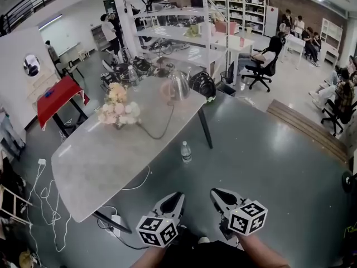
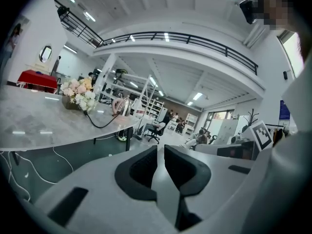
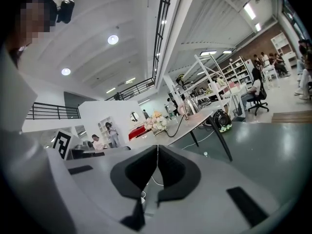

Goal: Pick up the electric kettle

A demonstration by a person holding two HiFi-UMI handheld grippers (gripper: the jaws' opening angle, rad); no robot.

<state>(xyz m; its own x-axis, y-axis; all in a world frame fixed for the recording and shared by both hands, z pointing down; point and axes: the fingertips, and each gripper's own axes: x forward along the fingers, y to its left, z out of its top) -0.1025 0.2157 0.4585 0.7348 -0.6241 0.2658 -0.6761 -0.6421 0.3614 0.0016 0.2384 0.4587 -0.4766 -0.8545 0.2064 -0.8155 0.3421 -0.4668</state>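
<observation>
I've got both tools low in the head view, well short of the desk (image 1: 100, 155). The left hand-held gripper (image 1: 177, 196) has its jaws pressed together with nothing between them, and the right hand-held gripper (image 1: 215, 194) is the same: pads meeting, empty.

The electric kettle (image 1: 177, 86) stands upright at the far end of the desk, near the far edge and well apart from both tools. The bouquet of flowers (image 1: 118, 106) sits to its left in the head view.

The kettle looks like a rigid, shiny-bodied pot, so I expect the rounded wall to be slick and too wide for these jaws. The pinkish handle (image 2: 116, 106) on its side is where I'd pinch it, closing across the grip high up so the body hangs below. It could be heavy, but I can't tell whether there's water inside, so I'd lift it level and slowly.

A dark power cord (image 1: 159, 128) runs from its foot across the top. I can't make out whether it plugs into a separate base or into the kettle itself, and it may tug on the way up.

Counting now:
- One electric kettle.
- One cord.
- One bouquet.
- One desk.
- One water bottle (image 1: 186, 151), standing on the floor beside the desk.
- Two hand-held grippers.
</observation>
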